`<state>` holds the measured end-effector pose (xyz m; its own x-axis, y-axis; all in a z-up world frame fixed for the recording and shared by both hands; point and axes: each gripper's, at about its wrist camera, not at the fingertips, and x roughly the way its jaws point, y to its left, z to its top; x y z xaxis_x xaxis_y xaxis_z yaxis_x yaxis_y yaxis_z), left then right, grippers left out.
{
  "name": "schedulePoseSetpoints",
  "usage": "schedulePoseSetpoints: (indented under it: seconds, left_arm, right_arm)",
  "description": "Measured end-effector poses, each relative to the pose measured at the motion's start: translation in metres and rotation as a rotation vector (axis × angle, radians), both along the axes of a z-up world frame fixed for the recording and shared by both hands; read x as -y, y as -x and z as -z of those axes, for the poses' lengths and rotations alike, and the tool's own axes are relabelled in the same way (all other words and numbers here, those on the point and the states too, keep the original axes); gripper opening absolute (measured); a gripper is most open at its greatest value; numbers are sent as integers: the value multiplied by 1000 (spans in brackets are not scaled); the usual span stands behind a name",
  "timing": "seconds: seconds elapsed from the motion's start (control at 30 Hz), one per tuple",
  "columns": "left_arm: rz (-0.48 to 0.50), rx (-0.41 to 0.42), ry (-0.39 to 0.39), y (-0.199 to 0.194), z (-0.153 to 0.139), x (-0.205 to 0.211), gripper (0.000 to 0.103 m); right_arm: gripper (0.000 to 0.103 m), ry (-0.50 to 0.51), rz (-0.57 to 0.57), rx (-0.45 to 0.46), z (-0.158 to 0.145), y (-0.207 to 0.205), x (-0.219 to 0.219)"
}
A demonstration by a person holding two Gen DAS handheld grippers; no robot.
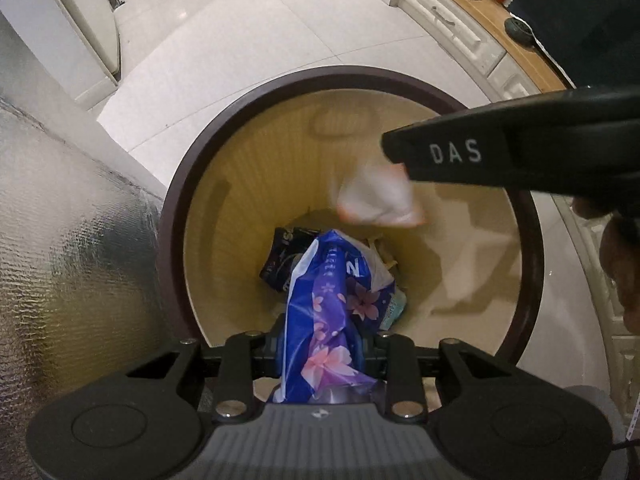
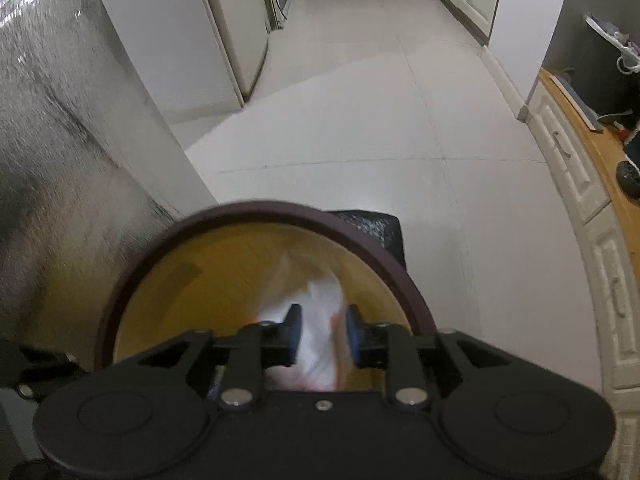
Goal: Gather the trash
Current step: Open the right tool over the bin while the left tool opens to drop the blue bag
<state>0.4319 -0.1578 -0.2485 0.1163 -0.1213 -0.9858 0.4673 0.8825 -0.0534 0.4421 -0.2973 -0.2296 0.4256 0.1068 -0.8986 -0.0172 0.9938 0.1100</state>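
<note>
Bin: dark matt rim, smooth yellowish plastic inside. Blue flowered bag: glossy plastic film. White wad: looks like crumpled paper. Floor: glossy tiles. Counter: wood top.

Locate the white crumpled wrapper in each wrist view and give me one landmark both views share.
Left wrist view: white crumpled wrapper, blurred, right of centre inside the bin, just below the right gripper's tip.
Right wrist view: the wrapper, low centre, between the right gripper's blue pads.
Shared landmark: the bin's dark brown rim.
</note>
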Motion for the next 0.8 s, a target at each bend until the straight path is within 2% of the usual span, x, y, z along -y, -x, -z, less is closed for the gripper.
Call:
schedulePoseSetpoints:
  seconds: [0.07,0.3,0.47,0.63,0.8]
  left_arm:
    - [-8,-1,3,-4,1,0,32]
    - [-17,13,30,-1,-3,-3,35]
    - [-47,67,35,-3,-11,-8,60]
    - [-46,69,25,0,-13,-8,69]
    - [-58,69,31,3,-17,-7,71]
  right_arm:
    - [40,-8,-6,4,-1,0,-1]
    - [41,-29,-22,-1,-5,6,0]
    - [41,-45,-38,9,-11,19,2]
    - [42,-67,-39,9,-18,29,9]
    - [44,-67,-53,10,-23,40,15]
